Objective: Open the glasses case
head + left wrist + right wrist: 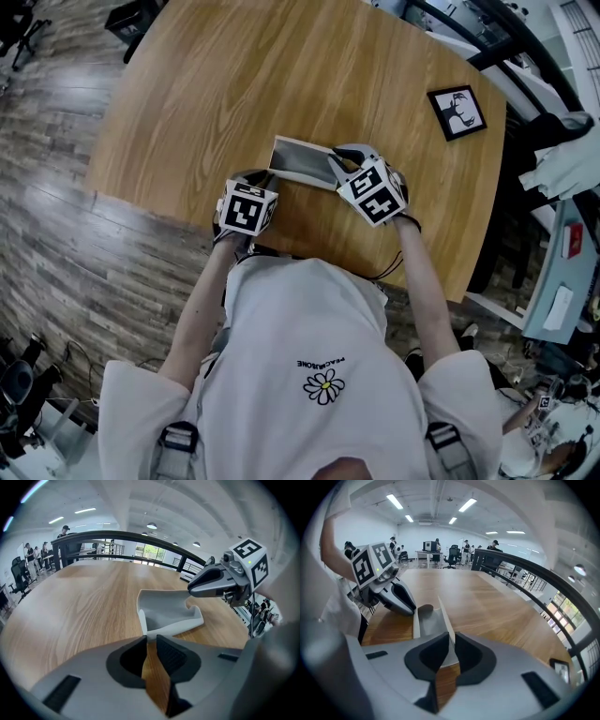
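A grey glasses case [300,161] lies on the round wooden table [234,75], close to the near edge. My left gripper [255,178] sits at the case's left end. In the left gripper view its jaws [150,639] stand almost together, pinching the near corner of the case [164,613]. My right gripper [336,161] is at the case's right end. In the right gripper view it [451,639] is shut on the thin raised lid flap [443,616], which stands on edge between the pads. The left gripper [414,610] shows at the far end of the case there.
A small black-framed picture [457,112] lies at the table's far right. The table's near edge runs just under both hands, with the person's body right behind. A dark railing [140,536] curves past the far side of the table.
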{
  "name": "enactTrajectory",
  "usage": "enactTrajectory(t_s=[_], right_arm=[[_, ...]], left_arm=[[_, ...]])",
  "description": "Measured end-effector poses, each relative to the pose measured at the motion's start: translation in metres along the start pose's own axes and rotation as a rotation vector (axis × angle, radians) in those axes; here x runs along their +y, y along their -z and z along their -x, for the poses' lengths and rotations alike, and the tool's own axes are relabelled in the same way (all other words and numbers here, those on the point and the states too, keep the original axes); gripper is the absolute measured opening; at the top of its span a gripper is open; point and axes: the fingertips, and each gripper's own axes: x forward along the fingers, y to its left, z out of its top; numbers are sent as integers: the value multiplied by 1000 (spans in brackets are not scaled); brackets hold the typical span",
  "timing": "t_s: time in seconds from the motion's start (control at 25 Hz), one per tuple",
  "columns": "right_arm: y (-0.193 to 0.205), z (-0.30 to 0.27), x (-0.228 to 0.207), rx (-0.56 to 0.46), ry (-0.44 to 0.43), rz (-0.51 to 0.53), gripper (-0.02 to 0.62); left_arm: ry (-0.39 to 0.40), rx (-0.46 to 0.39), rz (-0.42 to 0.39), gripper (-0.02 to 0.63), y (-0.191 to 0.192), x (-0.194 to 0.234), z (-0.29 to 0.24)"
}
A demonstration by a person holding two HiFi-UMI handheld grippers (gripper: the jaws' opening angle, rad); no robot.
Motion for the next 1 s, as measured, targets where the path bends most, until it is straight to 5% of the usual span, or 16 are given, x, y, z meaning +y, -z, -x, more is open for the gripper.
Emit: enactTrajectory(t_s=[0.12, 0.24, 0.44, 0.52, 0.72, 0.84, 1.0], right_arm=[[-8, 7, -6, -31, 19, -73, 49], [-24, 23, -14, -100, 47, -151, 49], [-69, 74, -47, -331, 200, -255, 9], [-88, 105, -55, -452, 265, -313, 9], [-111, 193, -70, -727, 483, -432, 8], [-103, 234, -72, -806, 621, -472, 8], [-99, 262, -59, -806, 744, -373, 6]], left_arm=[[8, 22, 23, 80, -2, 1, 1], [-27, -52, 15, 74, -26, 3, 13], [-82, -291, -27, 75, -111, -1, 54], [-104, -453, -42, 26, -153, -7, 85], [-146, -851, -80, 17, -232, -42, 173], [-154, -971, -113, 17, -249, -65, 211], [-175, -1033, -217, 17, -263, -84, 232]])
